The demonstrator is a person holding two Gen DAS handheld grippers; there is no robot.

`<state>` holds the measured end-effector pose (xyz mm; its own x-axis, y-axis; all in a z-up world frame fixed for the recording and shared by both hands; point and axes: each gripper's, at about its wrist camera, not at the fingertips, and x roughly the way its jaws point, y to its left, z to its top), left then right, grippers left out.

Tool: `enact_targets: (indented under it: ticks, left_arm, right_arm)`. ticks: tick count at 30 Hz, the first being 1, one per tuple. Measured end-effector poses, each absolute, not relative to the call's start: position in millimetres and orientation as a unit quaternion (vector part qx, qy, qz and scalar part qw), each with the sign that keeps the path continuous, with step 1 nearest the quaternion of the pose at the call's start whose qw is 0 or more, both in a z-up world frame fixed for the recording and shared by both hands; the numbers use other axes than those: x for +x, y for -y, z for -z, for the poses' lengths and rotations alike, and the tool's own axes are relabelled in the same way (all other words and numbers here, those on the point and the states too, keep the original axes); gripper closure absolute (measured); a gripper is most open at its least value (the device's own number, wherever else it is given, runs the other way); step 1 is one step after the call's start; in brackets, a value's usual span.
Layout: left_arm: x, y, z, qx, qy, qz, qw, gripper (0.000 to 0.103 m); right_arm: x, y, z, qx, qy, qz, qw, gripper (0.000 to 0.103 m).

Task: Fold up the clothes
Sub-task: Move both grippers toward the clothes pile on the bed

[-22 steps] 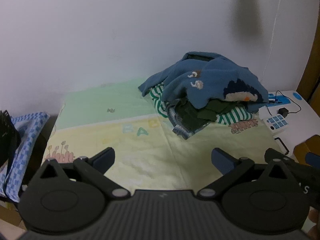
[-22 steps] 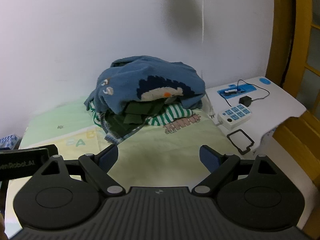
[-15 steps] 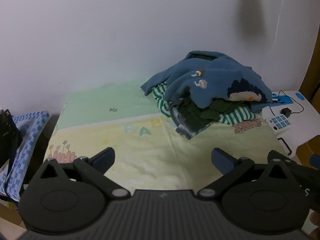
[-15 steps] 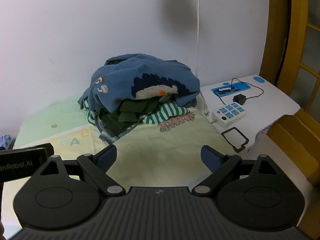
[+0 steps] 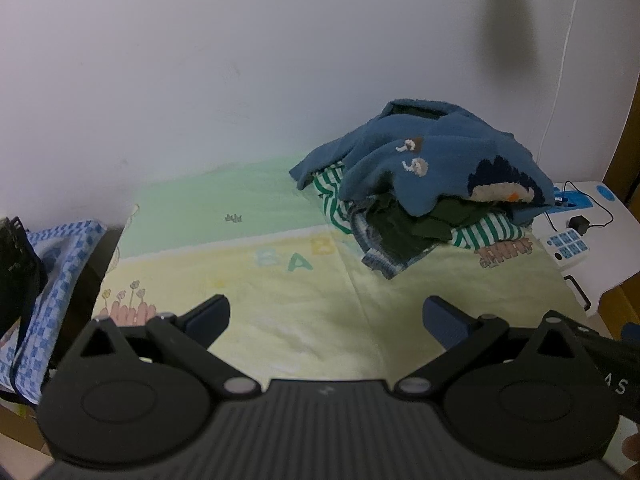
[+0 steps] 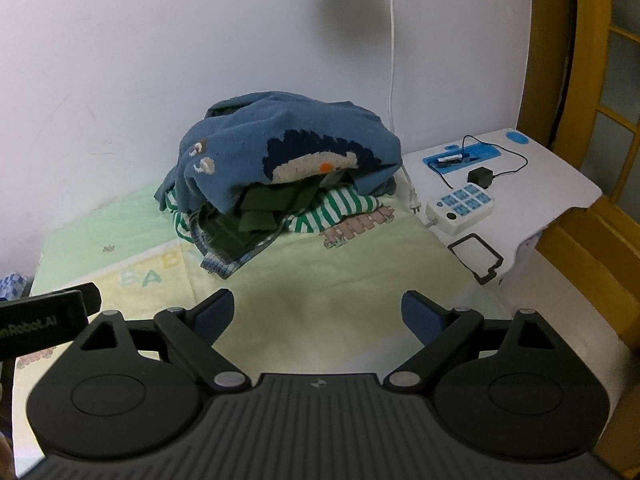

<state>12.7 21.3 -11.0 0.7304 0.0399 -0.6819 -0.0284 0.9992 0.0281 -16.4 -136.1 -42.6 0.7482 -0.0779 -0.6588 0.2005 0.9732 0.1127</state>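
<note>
Clothes pile (image 5: 424, 184) heaped at the far side of the pale yellow-green mat (image 5: 280, 280), well ahead of both sets of fingers.

Left gripper (image 5: 326, 316) and right gripper (image 6: 318, 312) each hover over bare mat with fingers spread wide and nothing between them; a blue sweater (image 6: 288, 148) tops the pile, over green-striped and dark green garments, beside a white side table (image 6: 540, 184).
</note>
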Motion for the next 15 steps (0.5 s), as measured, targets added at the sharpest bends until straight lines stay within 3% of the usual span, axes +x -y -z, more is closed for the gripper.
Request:
enact_targets:
  ticks: [15]
  left_arm:
    - [11.9, -26.9, 16.9, 0.007, -0.37, -0.014, 0.929, 0.0]
  right_arm:
    - [-17.1, 130.3, 44.5, 0.092, -0.345, 0.07, 0.931, 0.01]
